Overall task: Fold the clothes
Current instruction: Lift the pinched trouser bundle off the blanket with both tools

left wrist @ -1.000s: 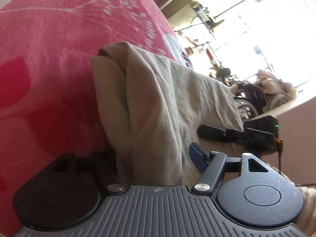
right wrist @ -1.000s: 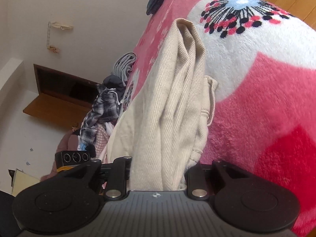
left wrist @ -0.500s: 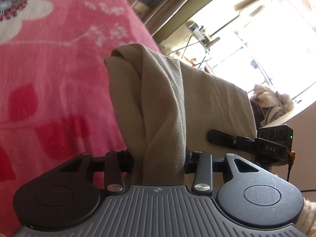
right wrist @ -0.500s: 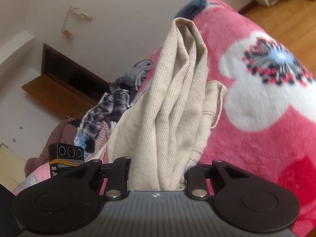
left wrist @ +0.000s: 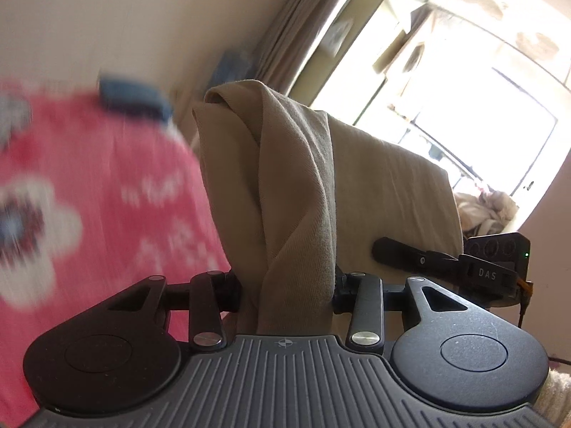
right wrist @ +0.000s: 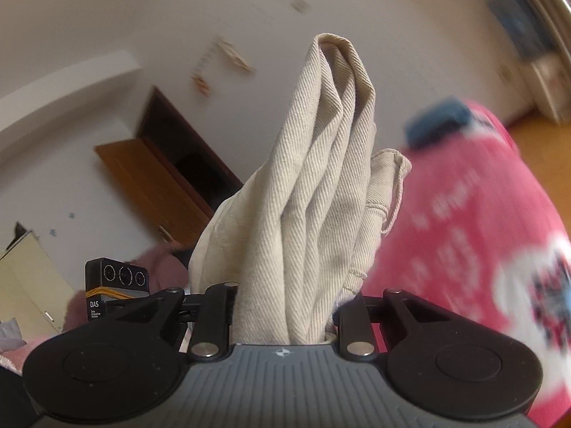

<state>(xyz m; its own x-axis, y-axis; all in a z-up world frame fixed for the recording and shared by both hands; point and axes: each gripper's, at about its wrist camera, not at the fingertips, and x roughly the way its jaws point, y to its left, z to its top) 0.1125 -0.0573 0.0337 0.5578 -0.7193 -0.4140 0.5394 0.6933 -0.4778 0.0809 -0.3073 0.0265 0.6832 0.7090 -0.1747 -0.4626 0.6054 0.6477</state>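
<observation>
A beige twill garment (left wrist: 296,185) hangs stretched between my two grippers, lifted off the pink bed. In the left wrist view my left gripper (left wrist: 289,285) is shut on one bunched corner, and the cloth rises in a fold above the jaws. The flat span of the garment runs right toward the right gripper's black finger (left wrist: 396,251). In the right wrist view my right gripper (right wrist: 285,303) is shut on the other bunched end of the garment (right wrist: 321,196), whose folds stand up in front of the wall.
A pink flowered blanket (left wrist: 89,196) covers the bed below, blurred by motion. A dark blue folded item (right wrist: 439,121) lies at its far edge. A bright window (left wrist: 464,107), a curtain and a pile of laundry (left wrist: 485,210) are to the right. A brown wooden door (right wrist: 160,178) is behind.
Both grippers rose with the garment, lifting it off the blanket. The left jaws closed onto the cloth a second ago. Wall and window now fill the background.
</observation>
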